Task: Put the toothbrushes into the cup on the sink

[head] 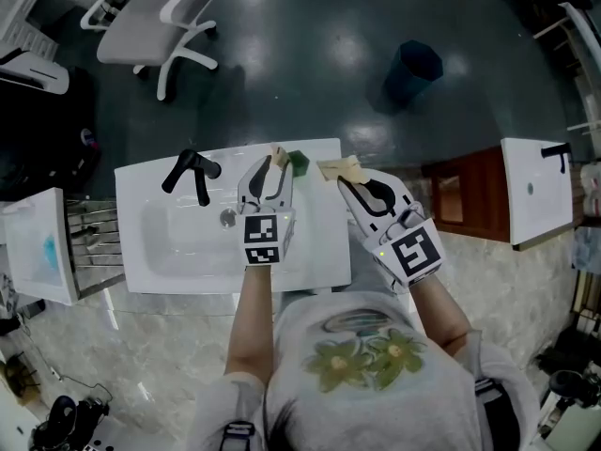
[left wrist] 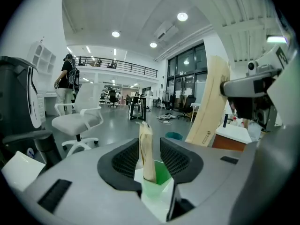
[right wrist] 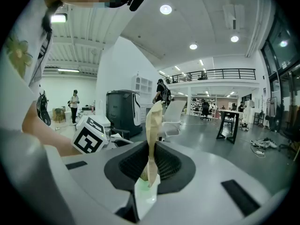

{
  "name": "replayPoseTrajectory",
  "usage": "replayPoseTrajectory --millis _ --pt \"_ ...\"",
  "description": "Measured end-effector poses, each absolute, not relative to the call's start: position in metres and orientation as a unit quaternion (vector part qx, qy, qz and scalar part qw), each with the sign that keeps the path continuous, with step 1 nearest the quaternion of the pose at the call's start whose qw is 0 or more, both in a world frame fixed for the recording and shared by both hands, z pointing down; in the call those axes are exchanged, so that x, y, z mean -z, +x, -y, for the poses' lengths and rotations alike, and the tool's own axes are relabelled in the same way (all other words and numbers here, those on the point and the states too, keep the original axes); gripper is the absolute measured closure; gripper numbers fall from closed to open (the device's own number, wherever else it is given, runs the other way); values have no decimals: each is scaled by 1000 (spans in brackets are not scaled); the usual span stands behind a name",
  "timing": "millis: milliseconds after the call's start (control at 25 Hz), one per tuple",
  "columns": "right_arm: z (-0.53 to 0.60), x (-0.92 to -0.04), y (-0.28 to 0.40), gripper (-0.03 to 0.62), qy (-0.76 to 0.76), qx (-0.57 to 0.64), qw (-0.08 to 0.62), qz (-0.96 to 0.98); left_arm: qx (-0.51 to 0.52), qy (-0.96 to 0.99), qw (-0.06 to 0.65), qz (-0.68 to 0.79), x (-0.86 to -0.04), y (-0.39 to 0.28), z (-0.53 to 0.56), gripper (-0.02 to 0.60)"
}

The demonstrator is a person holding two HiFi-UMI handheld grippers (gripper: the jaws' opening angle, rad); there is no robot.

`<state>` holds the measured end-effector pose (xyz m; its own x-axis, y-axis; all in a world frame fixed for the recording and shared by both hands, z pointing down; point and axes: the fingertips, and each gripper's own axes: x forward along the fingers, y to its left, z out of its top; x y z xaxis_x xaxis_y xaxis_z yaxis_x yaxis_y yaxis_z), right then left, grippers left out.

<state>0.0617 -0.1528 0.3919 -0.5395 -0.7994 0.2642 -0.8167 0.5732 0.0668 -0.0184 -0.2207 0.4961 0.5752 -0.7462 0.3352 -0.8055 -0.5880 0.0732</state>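
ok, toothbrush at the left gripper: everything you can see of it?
The toothbrush looks like a flat tan strip, apparently paper-wrapped, slightly creased. It stands nearly upright, lower end inside the green cup, top sticking out above the rim. It sits between the open jaws of the left gripper, unclamped, closer to one pad. The cup is at the sink's far right corner.
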Motion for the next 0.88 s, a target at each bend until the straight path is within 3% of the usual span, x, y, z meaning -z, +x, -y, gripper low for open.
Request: replayPoseTrajectory --millis 520,720,880 --pt "133 -375 61 531 468 -29 117 876 -88 889 33 448 -412 -33 171 446" --pt "127 -377 62 531 467 -41 121 875 -85 882 13 464 -403 -46 157 539" --pt "126 -377 63 530 466 -45 118 876 -103 883 19 458 -405 -47 151 561"
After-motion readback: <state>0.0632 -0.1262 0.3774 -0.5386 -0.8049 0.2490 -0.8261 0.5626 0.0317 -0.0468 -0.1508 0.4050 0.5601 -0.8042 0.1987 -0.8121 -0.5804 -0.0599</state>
